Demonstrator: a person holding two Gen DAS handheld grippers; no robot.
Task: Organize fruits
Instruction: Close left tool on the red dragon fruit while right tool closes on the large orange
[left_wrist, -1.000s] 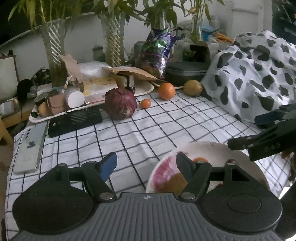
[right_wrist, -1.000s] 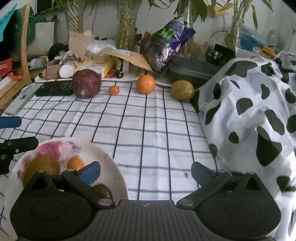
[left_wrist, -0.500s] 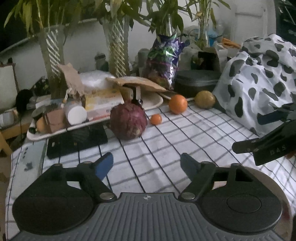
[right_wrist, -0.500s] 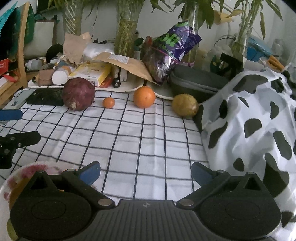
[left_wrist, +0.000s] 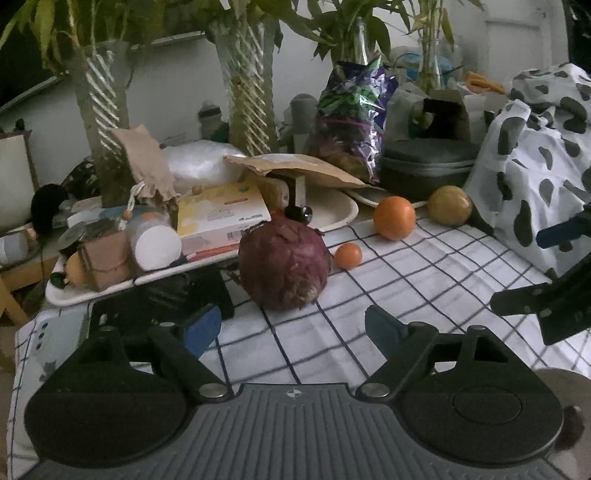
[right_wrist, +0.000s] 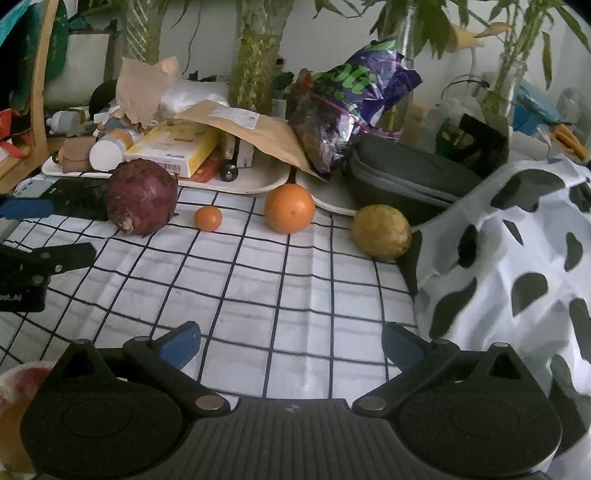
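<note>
Four fruits line the bench's far edge: purple fruit (right_wrist: 141, 196), small orange (right_wrist: 208, 218), large orange (right_wrist: 289, 208), yellow fruit (right_wrist: 381, 231). All look firm, round and liable to roll, best gripped across the middle. Left gripper (left_wrist: 293, 326) jaws are opening, empty; right gripper (right_wrist: 290, 341) jaws apart, empty.

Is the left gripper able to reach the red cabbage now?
Probably yes: the left gripper, jaws opening and empty, faces the red cabbage over bare checked cloth, nothing between.

The checked cloth (right_wrist: 258, 288) lies bare in front of the red cabbage (right_wrist: 142, 201), while the cluttered tray (right_wrist: 255, 184) behind it and the spotted fabric (right_wrist: 517, 266) to its right block passage.
</note>
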